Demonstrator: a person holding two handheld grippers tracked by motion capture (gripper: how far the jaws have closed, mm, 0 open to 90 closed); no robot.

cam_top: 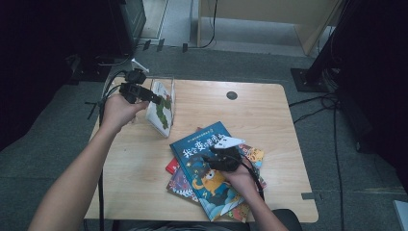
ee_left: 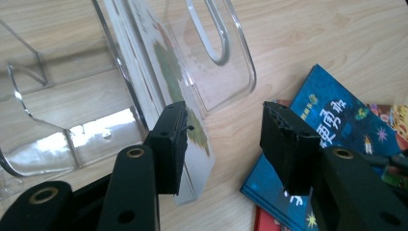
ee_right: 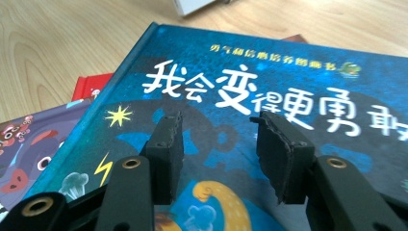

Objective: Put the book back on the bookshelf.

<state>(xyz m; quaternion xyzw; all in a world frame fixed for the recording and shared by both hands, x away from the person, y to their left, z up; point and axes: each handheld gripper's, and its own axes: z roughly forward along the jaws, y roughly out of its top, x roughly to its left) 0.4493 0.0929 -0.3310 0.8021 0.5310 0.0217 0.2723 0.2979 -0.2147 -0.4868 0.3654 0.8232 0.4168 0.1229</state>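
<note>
High view: a wooden table (cam_top: 269,110) carries a clear acrylic book stand (cam_top: 166,91) near its far left corner, with a white picture book (cam_top: 159,113) leaning in it. The left gripper (cam_top: 156,97), held in the person's left hand (cam_top: 118,109), sits at the top edge of that book. Toward the near edge from the stand lies a fanned pile of books topped by a blue picture book (cam_top: 204,166); the right gripper (cam_top: 211,158), in the right hand (cam_top: 240,179), rests over the blue cover.

Left gripper view: the jaws are spread apart and grasp nothing; the left jaw lies against the white picture book (ee_left: 180,96), which stands tilted between the stand's clear panels (ee_left: 226,57). The blue picture book (ee_left: 332,120) lies beyond the right jaw, apart from the stand.

Right gripper view: the jaws are parted, released, poised just above the blue picture book (ee_right: 269,82); whether they touch it cannot be told. A purple book (ee_right: 29,144) and a red book (ee_right: 91,86) protrude beneath its left edge
</note>
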